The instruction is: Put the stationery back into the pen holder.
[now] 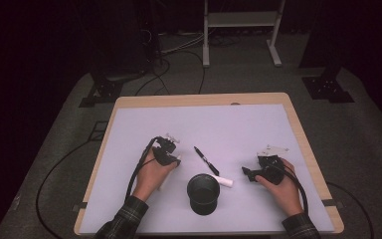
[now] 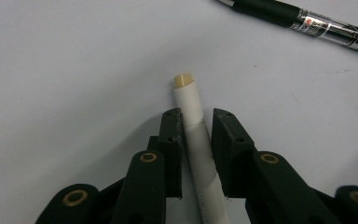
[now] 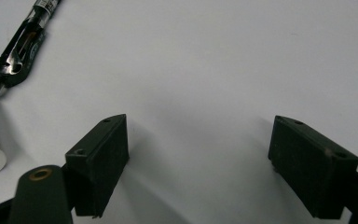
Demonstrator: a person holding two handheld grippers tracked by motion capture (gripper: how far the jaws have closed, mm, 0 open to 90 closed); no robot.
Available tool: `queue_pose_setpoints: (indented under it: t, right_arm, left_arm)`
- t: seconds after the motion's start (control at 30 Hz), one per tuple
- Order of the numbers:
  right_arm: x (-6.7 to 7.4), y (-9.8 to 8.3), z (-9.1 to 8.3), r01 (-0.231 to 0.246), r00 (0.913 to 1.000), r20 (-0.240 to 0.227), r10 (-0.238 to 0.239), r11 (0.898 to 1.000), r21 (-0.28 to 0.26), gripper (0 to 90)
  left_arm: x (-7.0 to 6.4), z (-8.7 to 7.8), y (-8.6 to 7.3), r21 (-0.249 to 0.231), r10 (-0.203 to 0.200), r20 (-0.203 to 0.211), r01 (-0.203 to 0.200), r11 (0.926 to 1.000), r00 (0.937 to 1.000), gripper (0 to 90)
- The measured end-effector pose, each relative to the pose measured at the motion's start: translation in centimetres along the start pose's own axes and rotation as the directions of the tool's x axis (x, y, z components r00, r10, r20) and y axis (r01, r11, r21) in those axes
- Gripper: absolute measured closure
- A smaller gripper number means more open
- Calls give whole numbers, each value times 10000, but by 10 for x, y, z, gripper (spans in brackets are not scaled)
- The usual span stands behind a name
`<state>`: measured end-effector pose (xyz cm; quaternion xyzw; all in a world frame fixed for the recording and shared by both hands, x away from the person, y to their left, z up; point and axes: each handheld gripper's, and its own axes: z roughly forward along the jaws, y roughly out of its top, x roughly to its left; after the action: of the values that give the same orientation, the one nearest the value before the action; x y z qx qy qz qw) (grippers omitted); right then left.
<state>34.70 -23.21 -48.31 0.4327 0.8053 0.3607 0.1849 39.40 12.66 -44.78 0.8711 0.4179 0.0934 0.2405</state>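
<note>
A white-topped table [image 1: 258, 124] with a wooden rim stands on a grey floor. The left gripper [image 1: 171, 158] sits at the table's left, held in a hand with a plaid sleeve; a white stick [image 1: 165, 180] lies beside that hand. The right gripper [image 1: 248, 173] rests at the right, pointing left. Between them stands a black cup [image 1: 203, 193], with a black pen [image 1: 206, 160] lying just beyond it and a small white cylinder [image 1: 225, 181] near the cup's rim.

Plaid sleeves [image 1: 129, 211]; black claws with brass rivets [image 2: 148, 157], trailing cables.
</note>
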Motion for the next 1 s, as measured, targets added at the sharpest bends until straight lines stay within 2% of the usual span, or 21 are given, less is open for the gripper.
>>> queue_pose_setpoints:
  t: [0.17, 0.33, 0.47, 0.7, 1.0]
  right_arm:
    - [0, 0, 0, -1, 10000, 0, 1, 10000, -1, 188]
    - [0, 0, 0, 0, 10000, 0, 0, 10000, -1, 188]
    - [0, 0, 0, -10, 10000, -5, 10, 10000, -6, 188]
    - [0, 0, 0, -4, 10000, -6, 4, 10000, 0, 188]
    - [0, 0, 0, 0, 10000, -7, 0, 10000, -5, 188]
  left_arm:
    - [2, 0, 3, 238, 47, 56, -48, 9997, 10000, 779]
    - [1, 1, 3, 199, 168, 30, -169, 9997, 9999, 785]
    - [2, 0, 2, 175, 415, 53, -416, 9990, 9991, 785]
    - [6, 0, 0, -85, 284, 384, -281, 9996, 9989, 786]
    - [6, -5, -1, -316, 303, 657, -283, 9991, 9974, 786]
